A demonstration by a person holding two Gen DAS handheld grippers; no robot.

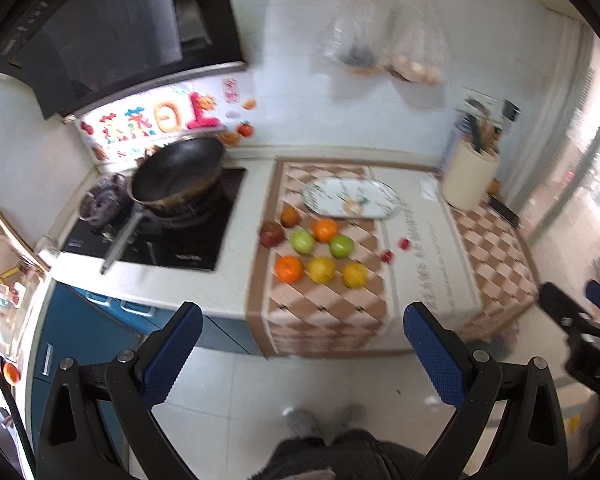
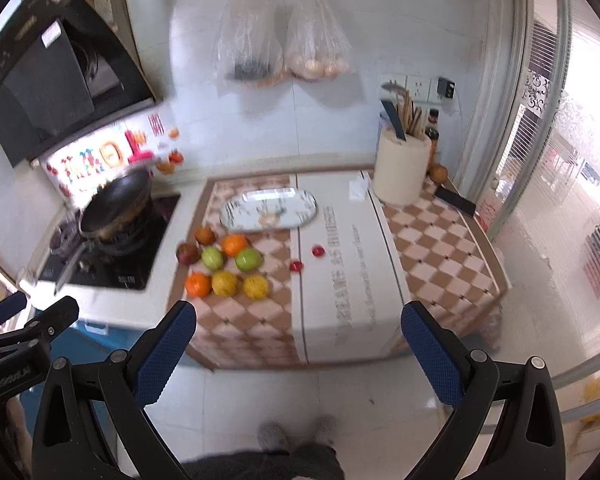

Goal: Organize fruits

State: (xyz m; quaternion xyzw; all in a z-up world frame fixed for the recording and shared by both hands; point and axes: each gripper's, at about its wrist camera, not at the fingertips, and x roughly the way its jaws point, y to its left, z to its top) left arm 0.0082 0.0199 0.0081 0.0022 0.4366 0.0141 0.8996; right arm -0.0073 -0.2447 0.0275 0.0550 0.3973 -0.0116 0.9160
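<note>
Several fruits lie on a checkered cloth (image 1: 324,300) on the counter: an orange (image 1: 288,269), two yellow fruits (image 1: 321,269), two green apples (image 1: 303,241), another orange (image 1: 325,230), a dark red fruit (image 1: 271,233) and a brown one (image 1: 289,216). Two small red fruits (image 1: 387,256) lie to their right. An oval patterned plate (image 1: 350,198) sits empty behind them; it also shows in the right wrist view (image 2: 268,210). My left gripper (image 1: 302,354) and my right gripper (image 2: 298,354) are both open and empty, held well back from the counter above the floor.
A black wok (image 1: 178,172) sits on the stove at left under a range hood (image 1: 112,28). A cream utensil holder (image 2: 402,168) stands at the back right. Plastic bags (image 2: 284,40) hang on the wall. A blue cabinet (image 1: 80,344) is below the counter.
</note>
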